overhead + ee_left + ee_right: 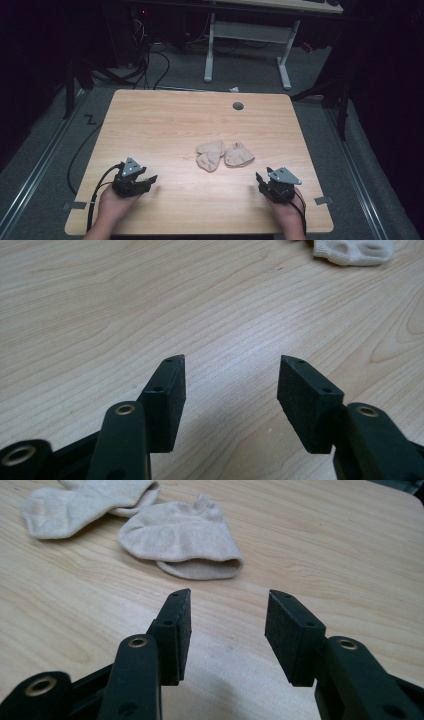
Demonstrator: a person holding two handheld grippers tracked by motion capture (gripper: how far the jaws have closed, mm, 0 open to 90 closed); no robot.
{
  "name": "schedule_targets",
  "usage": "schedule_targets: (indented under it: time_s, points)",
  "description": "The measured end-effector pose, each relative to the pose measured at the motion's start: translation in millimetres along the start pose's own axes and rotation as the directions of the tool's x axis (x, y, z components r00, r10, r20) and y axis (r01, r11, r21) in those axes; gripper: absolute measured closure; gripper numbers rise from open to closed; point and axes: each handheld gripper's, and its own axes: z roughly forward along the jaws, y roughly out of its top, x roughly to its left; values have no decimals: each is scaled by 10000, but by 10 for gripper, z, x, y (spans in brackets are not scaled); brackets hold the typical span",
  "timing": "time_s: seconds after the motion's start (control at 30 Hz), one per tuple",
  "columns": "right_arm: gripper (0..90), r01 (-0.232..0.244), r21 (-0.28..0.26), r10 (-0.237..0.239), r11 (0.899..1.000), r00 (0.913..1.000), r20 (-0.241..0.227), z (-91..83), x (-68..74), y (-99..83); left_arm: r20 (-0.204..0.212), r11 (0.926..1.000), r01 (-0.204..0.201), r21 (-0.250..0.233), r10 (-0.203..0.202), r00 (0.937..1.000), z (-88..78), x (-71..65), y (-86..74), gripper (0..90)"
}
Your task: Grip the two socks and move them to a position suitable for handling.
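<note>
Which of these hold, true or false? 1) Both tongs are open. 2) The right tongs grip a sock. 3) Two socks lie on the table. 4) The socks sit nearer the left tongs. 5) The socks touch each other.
1) Both tongs are open: true. The left tongs and right tongs show a clear gap with nothing between the jaws.
2) The right tongs grip a sock: false. They are empty; the nearer sock lies ahead of them on the table.
3) Two socks lie on the table: true, with the other sock beside it.
4) Socks nearer the left tongs: false. They lie nearer the right tongs.
5) Socks touch: true.
</note>
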Motion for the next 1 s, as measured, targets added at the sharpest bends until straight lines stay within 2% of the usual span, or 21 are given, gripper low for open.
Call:
schedule_targets:
  time_s: [0.1, 0.17, 0.2, 0.23, 0.37, 0.43, 0.47, 0.53, 0.6, 0.67, 0.77, 0.8, 0.83, 0.87, 1.0]
  points:
    - [541, -129, -110, 126, 9999, 9996, -240, 34, 30, 16, -27, 9999, 111, -124, -111, 9999, -37, 10, 2, 454]
    - [547, -34, -53, 32, 10000, 9994, -332, 51, 43, 11, -12, 9998, 129, -174, -130, 9999, -48, 15, 8, 454]
    - [590, 199, 106, -195, 9997, 9988, -450, 63, 62, 2, 3, 9996, 133, -231, -133, 9999, -44, 18, 18, 456]
    - [590, 199, 106, -195, 9997, 9988, -450, 63, 62, 2, 3, 9996, 133, -231, -133, 9999, -44, 18, 18, 456]
    - [666, 87, 203, -68, 9998, 9957, -922, 24, 60, 40, 10, 9998, 135, -136, -134, 9999, -18, 25, 10, 458]
    - [693, 104, 211, -84, 9997, 9955, -948, 25, 69, 47, 20, 9996, 192, -208, -191, 9998, -27, 28, 10, 465]
    - [750, 190, 254, -166, 9995, 9955, -928, 35, 94, 51, 105, 9988, 329, -349, -326, 9994, -50, 41, 12, 466]
    - [795, 73, 313, -41, 9995, 9949, -1012, 41, 102, 65, 245, 9982, 368, -467, -357, 9991, -60, 53, 5, 459]
    - [855, 21, 247, 0, 9997, 9962, -870, 34, 117, 89, 291, 9986, 353, -397, -341, 9990, -55, 57, -7, 436]
    - [899, -70, 175, 86, 9998, 9955, -943, 29, 117, 129, 244, 9990, 290, -350, -282, 9993, -59, 56, -14, 427]
    - [900, -154, 169, 172, 9997, 9934, -1137, 54, 117, 187, 301, 9981, 392, -472, -378, 9988, -74, 61, -6, 428]
    - [900, -44, 211, 69, 9998, 9926, -1213, 109, 126, 261, 340, 9976, 428, -550, -410, 9986, -79, 66, -1, 427]
    - [900, -44, 211, 69, 9998, 9926, -1213, 109, 126, 261, 393, 9974, 457, -561, -435, 9983, -82, 68, 5, 427]
    - [900, 128, 265, -94, 9996, 9925, -1221, 166, 141, 338, 426, 9974, 439, -565, -416, 9982, -74, 70, 6, 426]
    - [900, 199, 349, -157, 9992, 9929, -1175, 284, 135, 480, 499, 9980, 411, -473, -387, 9980, -58, 74, 6, 420]
